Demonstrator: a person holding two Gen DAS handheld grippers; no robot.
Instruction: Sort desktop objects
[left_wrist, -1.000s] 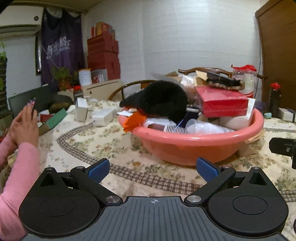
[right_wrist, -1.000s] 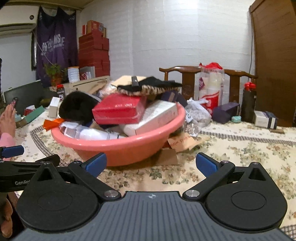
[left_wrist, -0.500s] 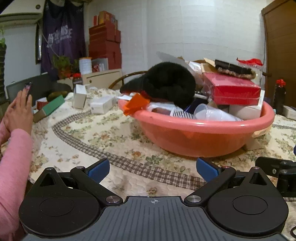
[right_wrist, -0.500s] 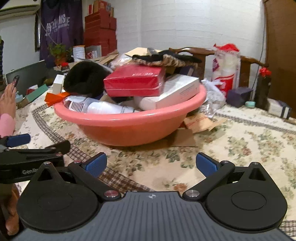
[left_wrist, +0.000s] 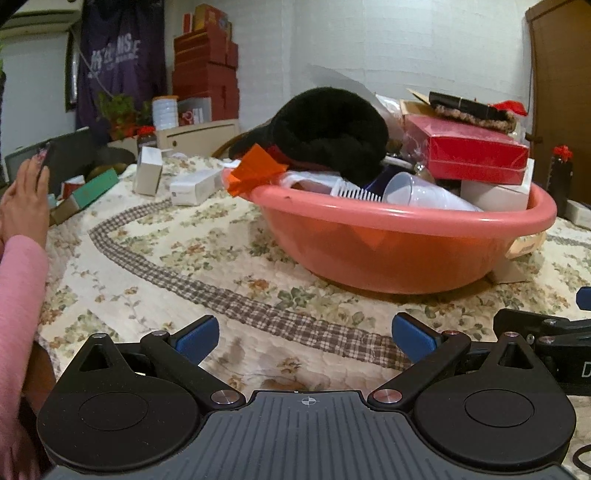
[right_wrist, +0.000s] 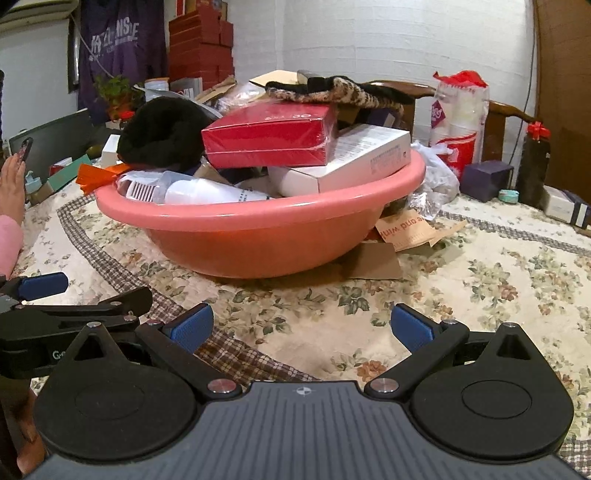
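Observation:
A pink plastic basin (left_wrist: 406, 254) (right_wrist: 258, 240) stands on the floral tablecloth, piled with things: a black woolly hat (left_wrist: 328, 129) (right_wrist: 162, 133), a red box (left_wrist: 476, 151) (right_wrist: 269, 136), a white box (right_wrist: 351, 158), a clear cup (left_wrist: 417, 192), a white comb (left_wrist: 354, 192) and an orange scrap (left_wrist: 255, 170). My left gripper (left_wrist: 304, 338) is open and empty, low over the cloth in front of the basin. My right gripper (right_wrist: 301, 328) is open and empty, beside it to the right.
Small boxes (left_wrist: 192, 186) lie on the table's left side, dark and white boxes (right_wrist: 484, 181) and a cup pack (right_wrist: 458, 122) at the right. A person's hand in a pink sleeve (left_wrist: 22, 206) holds a phone at the left. Cardboard (right_wrist: 376, 258) lies under the basin.
Both grippers have moved closer to the basin and lower toward the tablecloth. Both stay open and empty.

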